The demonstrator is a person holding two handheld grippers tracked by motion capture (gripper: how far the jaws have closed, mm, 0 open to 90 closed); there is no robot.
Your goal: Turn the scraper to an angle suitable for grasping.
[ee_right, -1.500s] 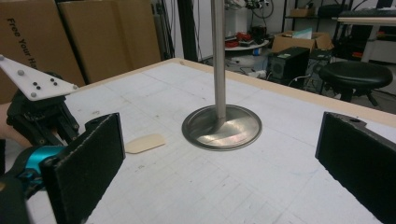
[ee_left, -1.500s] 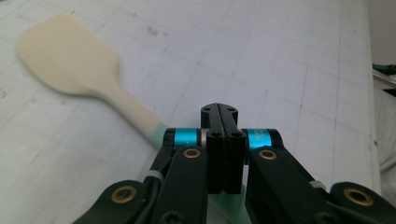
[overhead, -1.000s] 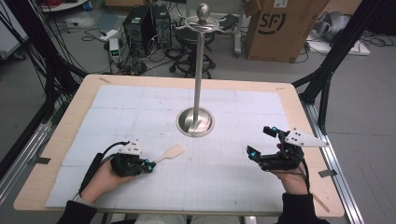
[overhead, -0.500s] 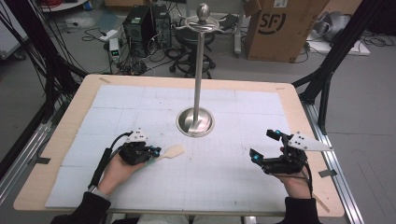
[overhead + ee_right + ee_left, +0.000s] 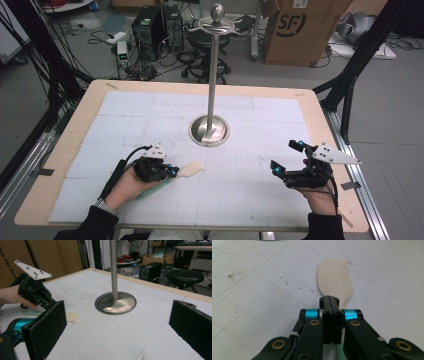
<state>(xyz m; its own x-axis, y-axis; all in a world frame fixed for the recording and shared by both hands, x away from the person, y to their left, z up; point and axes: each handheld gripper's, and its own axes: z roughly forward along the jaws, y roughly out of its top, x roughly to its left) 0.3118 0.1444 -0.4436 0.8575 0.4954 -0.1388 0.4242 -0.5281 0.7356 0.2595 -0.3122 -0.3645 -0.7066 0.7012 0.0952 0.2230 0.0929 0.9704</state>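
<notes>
A spatula with a cream blade (image 5: 191,169) and a pale green handle lies low over the white mat. My left gripper (image 5: 171,172) is shut on its neck. In the left gripper view the two black jaws (image 5: 329,300) are pressed together, and the blade (image 5: 335,277) sticks out beyond them. My right gripper (image 5: 284,156) is at the right side of the table, open, with nothing between its pads (image 5: 47,327). The right gripper view also shows the left gripper (image 5: 48,302) and the blade tip (image 5: 72,316).
A tall metal stand with a round base (image 5: 209,131) and a pole (image 5: 213,75) topped by a crossbar and ball rises from the middle of the mat. The wooden table edge (image 5: 75,125) frames the mat. Behind it are cartons, a stool and cables.
My left gripper has slid to the right across the mat with the spatula in it. The right gripper has stayed in place, still open.
</notes>
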